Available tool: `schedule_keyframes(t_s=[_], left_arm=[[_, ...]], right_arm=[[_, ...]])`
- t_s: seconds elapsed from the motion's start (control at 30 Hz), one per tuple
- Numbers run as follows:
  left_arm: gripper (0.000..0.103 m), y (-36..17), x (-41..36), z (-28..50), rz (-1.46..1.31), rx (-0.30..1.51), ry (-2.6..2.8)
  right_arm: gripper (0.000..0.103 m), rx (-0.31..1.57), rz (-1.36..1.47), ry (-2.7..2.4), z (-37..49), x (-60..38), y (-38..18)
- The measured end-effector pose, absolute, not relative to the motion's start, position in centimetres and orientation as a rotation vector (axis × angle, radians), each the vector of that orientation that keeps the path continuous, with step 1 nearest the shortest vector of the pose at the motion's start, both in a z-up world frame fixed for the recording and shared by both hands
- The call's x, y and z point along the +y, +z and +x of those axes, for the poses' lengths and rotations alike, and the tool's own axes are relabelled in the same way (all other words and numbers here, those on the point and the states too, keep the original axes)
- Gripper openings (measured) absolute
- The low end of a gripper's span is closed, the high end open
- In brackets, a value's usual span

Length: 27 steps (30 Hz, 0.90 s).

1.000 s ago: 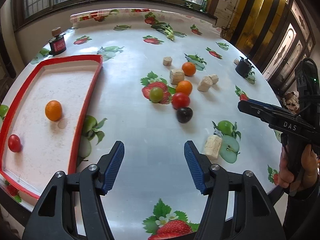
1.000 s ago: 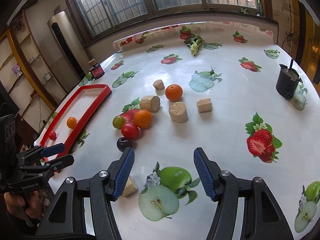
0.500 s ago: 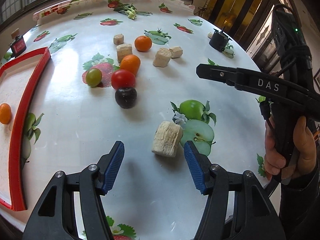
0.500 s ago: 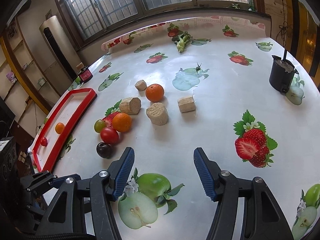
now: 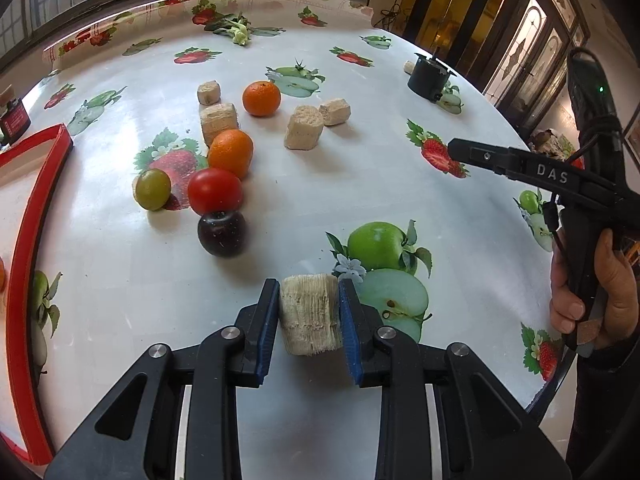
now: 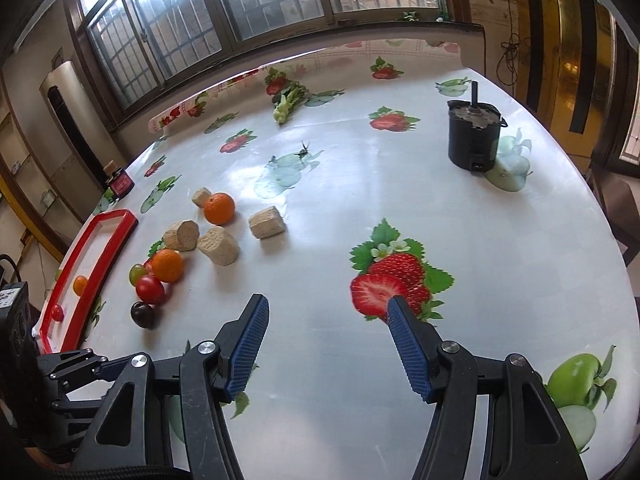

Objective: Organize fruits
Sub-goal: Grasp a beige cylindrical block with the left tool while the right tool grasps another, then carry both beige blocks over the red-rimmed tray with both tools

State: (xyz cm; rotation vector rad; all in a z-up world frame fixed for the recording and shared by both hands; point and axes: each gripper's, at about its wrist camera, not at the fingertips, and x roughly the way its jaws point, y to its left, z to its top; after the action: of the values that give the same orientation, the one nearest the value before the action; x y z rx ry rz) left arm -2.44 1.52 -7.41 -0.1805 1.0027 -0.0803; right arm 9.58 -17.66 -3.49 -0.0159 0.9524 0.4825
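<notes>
My left gripper point(image 5: 308, 286) has its jaws closing on a beige ridged block point(image 5: 310, 320), and both blue pads press its sides. Just ahead to the left lie a dark plum point(image 5: 222, 233), a red tomato point(image 5: 215, 191), a green fruit point(image 5: 153, 189) and two oranges point(image 5: 231, 153) point(image 5: 261, 98). The red tray point(image 5: 24, 248) runs along the left edge. In the right wrist view the tray point(image 6: 94, 268) holds a small orange point(image 6: 80, 284) and a small red fruit point(image 6: 57, 312). My right gripper point(image 6: 327, 302) hovers open over a printed strawberry, with nothing between its fingers.
Several more beige blocks point(image 5: 304, 132) lie among the fruit. A black pot point(image 6: 474, 138) stands at the far right, a red-labelled jar point(image 6: 120, 184) at the far left, and a green vegetable point(image 6: 286, 104) near the back. A hand point(image 5: 588, 300) grips the right tool beside the table's right edge.
My left gripper has swung away from the tray to the beige block and closed on it. The right gripper has drifted right over the table, still open.
</notes>
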Motion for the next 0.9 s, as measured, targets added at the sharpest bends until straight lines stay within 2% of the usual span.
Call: schedule_keyframes(t_s=[0.17,0.4,0.67,0.9], left_arm=[[0.026,-5.5,3.8,-2.9,-0.23,0.954,-0.05],[0.026,-3.7,6.9,-3.9,-0.28,0.906,0.007],[0.026,-3.8,8.6,-4.8,-0.31,0.899,0.038],[0.026,-3.2,9.1,-5.7,-0.318,0.879,0.049]], right_arm=[[0.065,0.963,0.003,0.475,10.7,-17.6,-4.1],[0.063,0.946,-0.074,0.596,12.6,-10.1,-4.1],[0.031,0.982,-0.174,0.56,15.5,-5.5,-7.0],[0.03,0.949,-0.122,0.599,12.8,-6.5,-4.9]])
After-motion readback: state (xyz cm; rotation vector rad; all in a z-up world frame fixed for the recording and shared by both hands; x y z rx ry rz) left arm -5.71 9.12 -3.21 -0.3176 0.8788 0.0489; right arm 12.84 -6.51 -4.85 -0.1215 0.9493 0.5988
